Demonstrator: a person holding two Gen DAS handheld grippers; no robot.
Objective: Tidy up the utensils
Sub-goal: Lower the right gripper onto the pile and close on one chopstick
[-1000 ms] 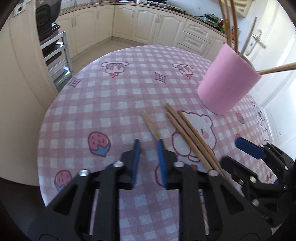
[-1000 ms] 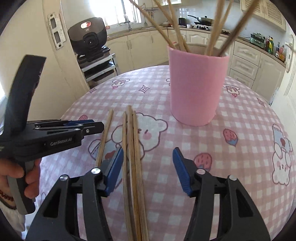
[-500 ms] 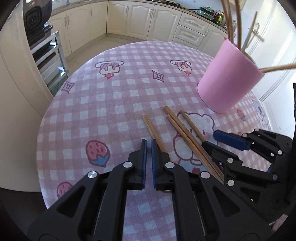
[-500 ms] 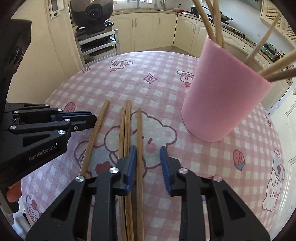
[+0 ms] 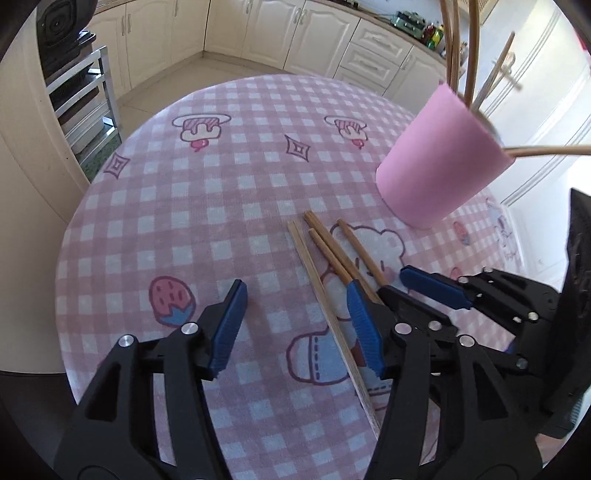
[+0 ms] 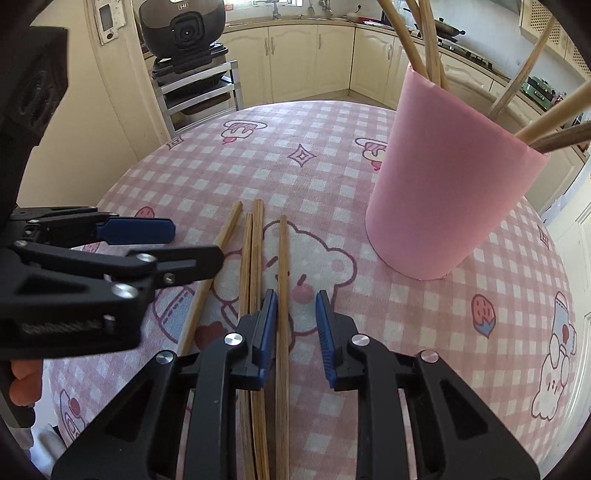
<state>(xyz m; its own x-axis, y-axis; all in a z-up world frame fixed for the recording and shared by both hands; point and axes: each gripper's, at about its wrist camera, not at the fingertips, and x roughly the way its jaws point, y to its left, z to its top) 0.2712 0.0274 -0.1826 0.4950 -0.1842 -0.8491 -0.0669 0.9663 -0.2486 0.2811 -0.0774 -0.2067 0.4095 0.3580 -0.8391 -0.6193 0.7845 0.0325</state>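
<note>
Several wooden chopsticks lie side by side on the pink checked tablecloth [image 5: 184,203]. My left gripper [image 5: 295,325] is low over it, its jaws opening. A pale chopstick [image 5: 325,302] lies between them close to the right pad, not pressed. My right gripper [image 6: 295,325] straddles a single brown chopstick [image 6: 282,258] with narrow jaws. That stick sits by the left pad, with a gap to the right pad. The pink cup [image 6: 443,192] holding several chopsticks stands beyond, also in the left wrist view as the pink cup [image 5: 439,166]. Each gripper shows in the other's view: right gripper [image 5: 393,282], left gripper [image 6: 195,243].
A pair of chopsticks [image 6: 253,251] lies between the two grippers. The round table's edge curves close on the left. A metal rack [image 6: 199,88] with a dark appliance [image 6: 184,29] and cream cabinets stand behind. A hand [image 6: 22,380] shows at the lower left.
My left jaws closed to nearly shut, then spread wide beside the pale chopstick. My right jaws narrowed from wide around the single brown chopstick and came in lower over the table.
</note>
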